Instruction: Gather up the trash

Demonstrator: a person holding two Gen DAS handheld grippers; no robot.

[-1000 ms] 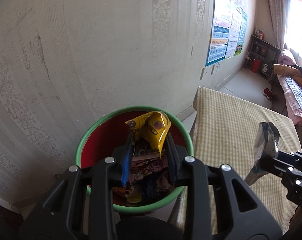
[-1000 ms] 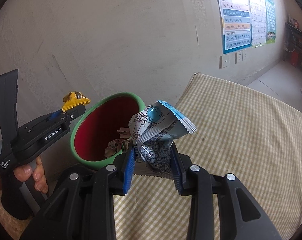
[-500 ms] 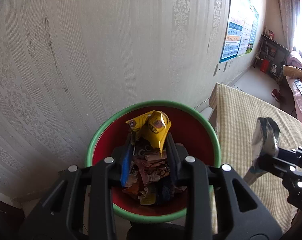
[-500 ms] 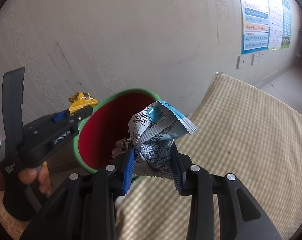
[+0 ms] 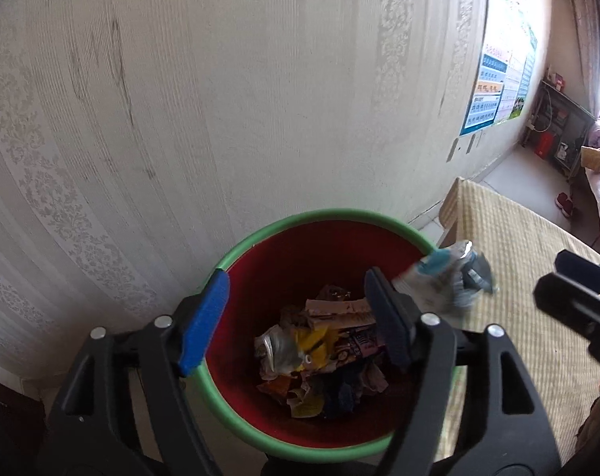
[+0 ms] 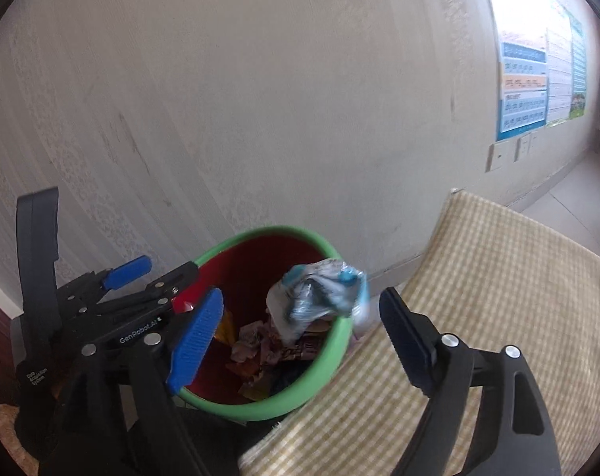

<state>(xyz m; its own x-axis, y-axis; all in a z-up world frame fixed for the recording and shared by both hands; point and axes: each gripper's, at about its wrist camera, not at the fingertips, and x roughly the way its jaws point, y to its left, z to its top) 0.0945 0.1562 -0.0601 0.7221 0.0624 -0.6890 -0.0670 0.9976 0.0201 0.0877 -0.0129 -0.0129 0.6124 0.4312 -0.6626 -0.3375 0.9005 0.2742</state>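
A red bin with a green rim point(image 5: 331, 214) point(image 6: 268, 232) stands against the wall and holds several crumpled wrappers. The yellow wrapper point(image 5: 318, 343) lies among them. My left gripper point(image 5: 296, 309) point(image 6: 157, 273) is open and empty above the bin. My right gripper point(image 6: 304, 313) point(image 5: 574, 281) is open too. The blue-and-white wrapper point(image 6: 320, 297) point(image 5: 450, 281) is blurred, loose in the air over the bin's right rim, clear of both fingers.
A table with a yellow checked cloth point(image 6: 478, 297) point(image 5: 518, 277) stands right of the bin. A patterned wall point(image 5: 220, 99) rises just behind it. Posters point(image 6: 538, 87) hang further right. Furniture stands at the far right point(image 5: 558, 123).
Both grippers have opened. The yellow wrapper dropped from the left gripper into the bin. The blue-and-white wrapper left the right gripper and is falling at the bin's rim.
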